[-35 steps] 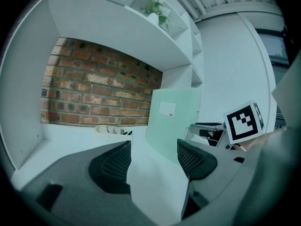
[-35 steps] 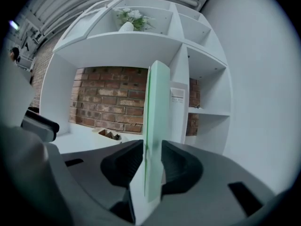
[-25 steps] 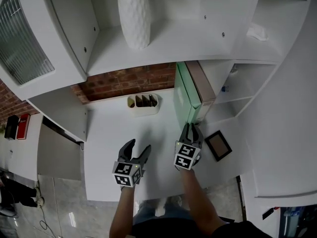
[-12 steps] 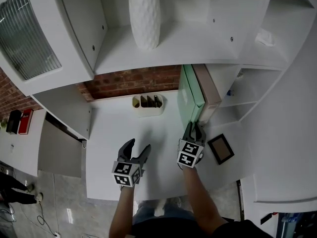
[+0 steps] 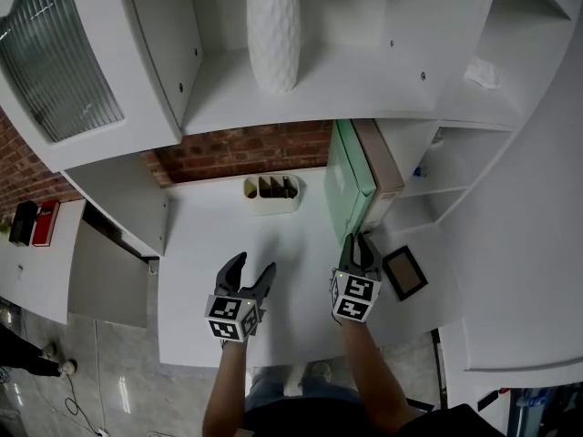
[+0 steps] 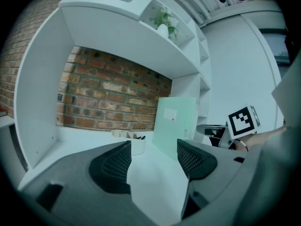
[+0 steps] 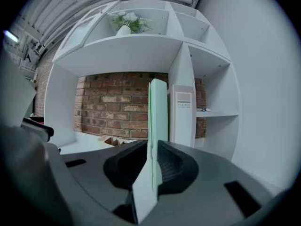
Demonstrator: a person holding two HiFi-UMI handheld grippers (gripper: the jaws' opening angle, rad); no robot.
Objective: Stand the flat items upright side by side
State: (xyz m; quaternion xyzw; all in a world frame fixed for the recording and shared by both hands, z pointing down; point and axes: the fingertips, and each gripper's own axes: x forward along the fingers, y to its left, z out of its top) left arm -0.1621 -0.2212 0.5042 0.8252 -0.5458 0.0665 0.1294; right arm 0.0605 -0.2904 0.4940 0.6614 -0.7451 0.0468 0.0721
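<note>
A pale green folder (image 5: 351, 176) stands upright on the white desk (image 5: 219, 244), against a beige file box (image 5: 381, 162) that also stands upright beside the shelf wall. My right gripper (image 5: 357, 242) is shut on the folder's near edge; in the right gripper view the green folder (image 7: 157, 121) runs straight between the pads of the right gripper (image 7: 151, 166). The left gripper (image 5: 250, 267) hovers open over bare desk to the left, with nothing between its fingers. From the left gripper view the folder (image 6: 175, 126) shows as a broad face.
A dark picture frame (image 5: 404, 272) lies flat on the desk right of my right gripper. A white organiser (image 5: 271, 192) sits by the brick wall. A white vase (image 5: 274, 30) stands on the shelf above. Shelf compartments close the right side.
The right gripper has drifted slightly toward the desk's near edge, still gripping the green folder. The left gripper has stayed where it was, open.
</note>
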